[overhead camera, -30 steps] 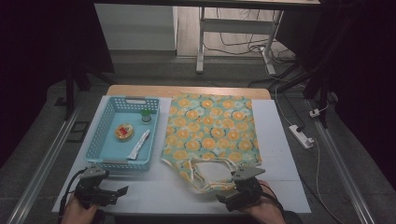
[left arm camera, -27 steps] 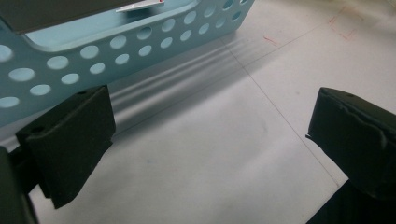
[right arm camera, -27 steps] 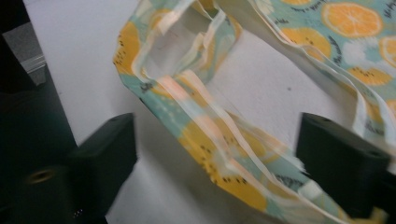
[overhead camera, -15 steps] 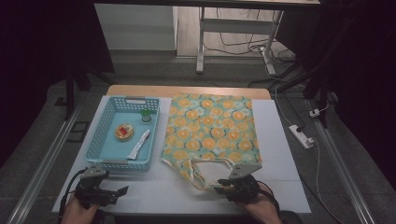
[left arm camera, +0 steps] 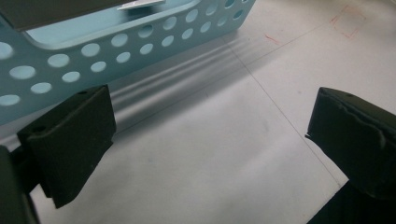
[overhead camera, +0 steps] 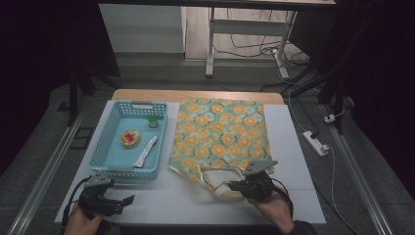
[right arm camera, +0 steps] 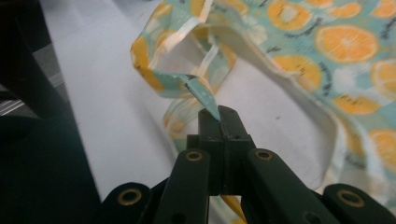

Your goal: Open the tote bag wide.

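Note:
A tote bag (overhead camera: 219, 133) printed with orange slices lies flat on the white table, its handles (overhead camera: 215, 182) toward the near edge. My right gripper (overhead camera: 235, 186) is shut on one handle strap (right arm camera: 198, 88), which rises from between its jaws in the right gripper view, beside the bag's opening (right arm camera: 280, 107). My left gripper (overhead camera: 125, 200) stands open near the table's front left corner, nothing between its pads (left arm camera: 70, 135). The white tabletop (left arm camera: 210, 140) lies under it.
A light blue perforated basket (overhead camera: 108, 166) sits left of the bag and just beyond my left gripper; its wall (left arm camera: 116, 51) is close. Inside lie a round red-and-yellow item (overhead camera: 129, 139), a white packet (overhead camera: 146, 151) and a small green-capped bottle (overhead camera: 153, 120). A power strip (overhead camera: 315, 142) lies off the right side.
My right gripper has shifted slightly left at the bag's handles. The left gripper has stayed in place.

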`<action>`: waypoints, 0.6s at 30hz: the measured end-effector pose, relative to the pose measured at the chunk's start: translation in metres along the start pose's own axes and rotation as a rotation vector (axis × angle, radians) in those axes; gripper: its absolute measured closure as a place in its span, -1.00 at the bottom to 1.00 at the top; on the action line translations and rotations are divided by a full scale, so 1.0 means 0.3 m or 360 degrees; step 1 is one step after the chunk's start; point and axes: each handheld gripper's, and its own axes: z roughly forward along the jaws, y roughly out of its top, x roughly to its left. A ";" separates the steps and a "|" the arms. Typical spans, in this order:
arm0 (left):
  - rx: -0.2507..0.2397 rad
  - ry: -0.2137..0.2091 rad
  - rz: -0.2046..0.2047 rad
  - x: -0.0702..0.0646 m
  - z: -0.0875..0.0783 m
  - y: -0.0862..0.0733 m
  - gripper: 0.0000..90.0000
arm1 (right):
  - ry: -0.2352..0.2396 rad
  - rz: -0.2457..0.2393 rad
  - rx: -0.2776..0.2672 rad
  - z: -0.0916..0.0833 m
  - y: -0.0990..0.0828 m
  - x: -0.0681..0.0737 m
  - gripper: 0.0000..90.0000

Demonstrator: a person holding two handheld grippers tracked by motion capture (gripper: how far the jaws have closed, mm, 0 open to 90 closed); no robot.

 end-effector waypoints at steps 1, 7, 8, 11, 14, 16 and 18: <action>0.0000 -0.0001 0.0000 0.000 0.000 0.000 -0.97 | -0.0001 0.0010 -0.0003 0.000 0.007 -0.007 1.00; 0.0000 -0.0003 -0.0003 0.001 0.000 0.000 -0.97 | -0.0026 0.0035 -0.0047 -0.002 0.056 -0.060 1.00; 0.0000 -0.0003 -0.0003 0.001 0.000 0.000 -0.97 | -0.0035 0.0030 -0.0062 -0.001 0.065 -0.068 1.00; -0.0001 -0.0004 -0.0006 0.002 0.000 0.000 -0.97 | -0.0059 0.0026 -0.0080 0.002 0.093 -0.094 1.00; -0.0004 -0.0007 -0.0011 0.003 0.000 0.000 -0.97 | -0.0079 0.0025 -0.0098 0.013 0.115 -0.125 1.00; -0.0011 -0.0016 -0.0012 0.004 -0.001 -0.001 -0.97 | -0.0090 0.0022 -0.0097 0.024 0.127 -0.147 1.00; -0.0012 -0.0019 -0.0013 0.005 -0.001 -0.001 -0.97 | -0.0096 0.0024 -0.0095 0.030 0.131 -0.158 1.00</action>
